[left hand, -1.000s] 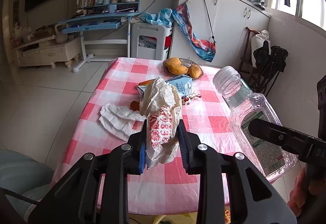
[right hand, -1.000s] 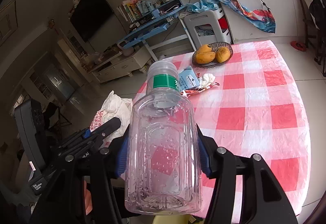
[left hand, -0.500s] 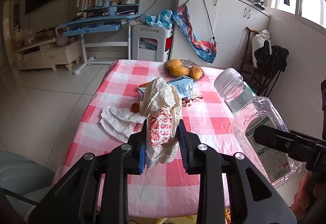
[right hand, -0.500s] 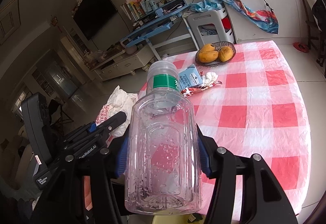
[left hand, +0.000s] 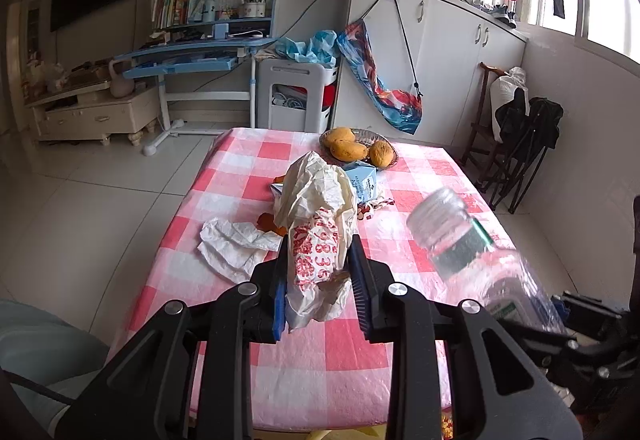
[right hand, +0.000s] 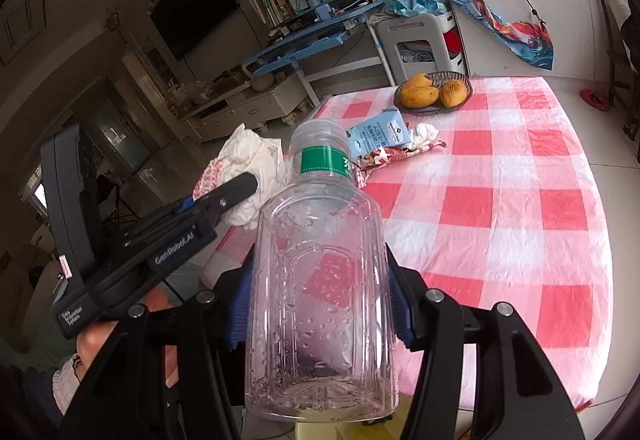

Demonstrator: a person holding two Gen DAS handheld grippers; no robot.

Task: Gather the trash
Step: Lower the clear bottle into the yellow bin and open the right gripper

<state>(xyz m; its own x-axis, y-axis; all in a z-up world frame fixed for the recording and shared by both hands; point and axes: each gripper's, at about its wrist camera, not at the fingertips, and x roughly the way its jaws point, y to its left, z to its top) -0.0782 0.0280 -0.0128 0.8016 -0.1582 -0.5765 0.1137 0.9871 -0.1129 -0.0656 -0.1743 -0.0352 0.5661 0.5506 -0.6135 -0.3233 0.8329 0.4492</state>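
Lettering first: "GenRobot.AI" is printed in white along the side of the left gripper (right hand: 236, 188), and a small label at its rear reads something like "Data Collection System", though that one is only half legible. Red characters and what looks like "98 36" are stamped on the crumpled paper bag (left hand: 318, 236), which is clamped between the left gripper's (left hand: 318, 280) blue-padded fingers (left hand: 279, 304), with the jaws pressed in on both sides of it. The bag is thin, creased, off-white paper, and it is held up off the table.

A clear plastic bottle (right hand: 322, 280) is squeezed by the right gripper (right hand: 320, 304), its jaws spread wide and tight against the bottle's flat sides. The bottle is squarish with ribbed panels, beaded with droplets inside, capped with a clear ridged lid and ringed by a green neck band; the printing on the band can't be read. From the left wrist it is seen blurred just right of the left gripper as the bottle (left hand: 480, 260).

Beyond both tools, a red-and-white checked plastic tablecloth (right hand: 520, 180) is seen, glossy and wrinkled. Ahead of the left gripper a crumpled white tissue (left hand: 232, 246) is lying on it. Further ahead, a light blue carton (right hand: 378, 132) with unreadable print and a snack wrapper (right hand: 400, 154) are resting, and past them a wicker basket (right hand: 466, 80) of mangoes (right hand: 420, 94).
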